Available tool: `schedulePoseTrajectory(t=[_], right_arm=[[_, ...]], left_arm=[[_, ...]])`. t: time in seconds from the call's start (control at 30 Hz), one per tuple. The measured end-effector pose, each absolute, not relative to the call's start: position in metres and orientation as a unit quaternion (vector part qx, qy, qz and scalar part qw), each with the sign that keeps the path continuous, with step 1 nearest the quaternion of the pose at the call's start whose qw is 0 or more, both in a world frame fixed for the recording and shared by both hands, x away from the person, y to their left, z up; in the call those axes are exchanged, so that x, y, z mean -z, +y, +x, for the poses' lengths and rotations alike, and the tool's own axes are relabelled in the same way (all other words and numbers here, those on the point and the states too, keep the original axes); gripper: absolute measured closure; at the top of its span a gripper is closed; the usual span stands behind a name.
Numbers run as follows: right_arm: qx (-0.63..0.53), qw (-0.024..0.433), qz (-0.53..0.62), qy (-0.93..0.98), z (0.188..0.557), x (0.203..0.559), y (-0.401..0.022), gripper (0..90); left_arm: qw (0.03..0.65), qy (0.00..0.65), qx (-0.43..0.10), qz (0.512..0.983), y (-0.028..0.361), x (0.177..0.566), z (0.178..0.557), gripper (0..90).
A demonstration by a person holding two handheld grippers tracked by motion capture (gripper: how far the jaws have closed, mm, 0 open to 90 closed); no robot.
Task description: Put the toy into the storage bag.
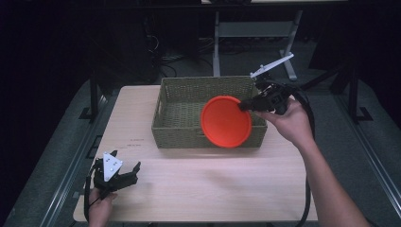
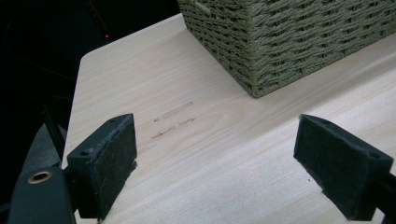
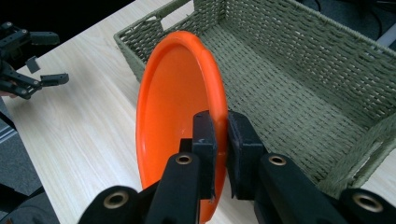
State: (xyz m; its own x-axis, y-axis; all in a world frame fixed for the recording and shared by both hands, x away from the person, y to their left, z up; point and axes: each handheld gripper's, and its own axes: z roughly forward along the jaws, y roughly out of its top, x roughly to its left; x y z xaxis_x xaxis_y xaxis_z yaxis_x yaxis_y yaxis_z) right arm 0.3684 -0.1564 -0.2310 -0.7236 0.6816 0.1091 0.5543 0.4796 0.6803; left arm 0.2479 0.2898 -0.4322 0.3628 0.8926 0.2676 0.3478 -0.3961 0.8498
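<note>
An orange plate (image 1: 226, 121) hangs on edge over the front wall of a green woven basket (image 1: 184, 94). My right gripper (image 1: 245, 106) is shut on the plate's rim at its upper right. In the right gripper view the two black pads (image 3: 204, 140) pinch the rim of the orange plate (image 3: 173, 102), which stands upright above the basket's front wall (image 3: 135, 42). My left gripper (image 1: 124, 176) rests at the table's front left corner, held by a hand. Its jaws stand wide open over bare wood, one pad (image 2: 109, 161) at the left and the other at the right.
The basket's corner (image 2: 261, 46) lies ahead of the left gripper. Light wooden table (image 1: 198, 184) with faint pencil marks (image 2: 175, 122) near the left gripper. Dark floor and a desk frame (image 1: 255, 33) lie beyond the far edge.
</note>
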Motion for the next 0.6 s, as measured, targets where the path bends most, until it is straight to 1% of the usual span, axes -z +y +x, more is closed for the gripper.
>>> schedulePoseTrajectory(t=[0.33, 0.6], right_arm=[[-0.356, 0.088, 0.369, 0.854, 0.381, 0.226, -0.154, 82.5], [-0.354, 0.097, 0.367, 0.855, 0.39, 0.217, -0.147, 82.5]], left_arm=[[0.356, 0.416, -0.379, 0.746, 0.289, 0.432, 0.248, 12.7], [0.356, 0.415, -0.379, 0.747, 0.29, 0.432, 0.248, 12.7]])
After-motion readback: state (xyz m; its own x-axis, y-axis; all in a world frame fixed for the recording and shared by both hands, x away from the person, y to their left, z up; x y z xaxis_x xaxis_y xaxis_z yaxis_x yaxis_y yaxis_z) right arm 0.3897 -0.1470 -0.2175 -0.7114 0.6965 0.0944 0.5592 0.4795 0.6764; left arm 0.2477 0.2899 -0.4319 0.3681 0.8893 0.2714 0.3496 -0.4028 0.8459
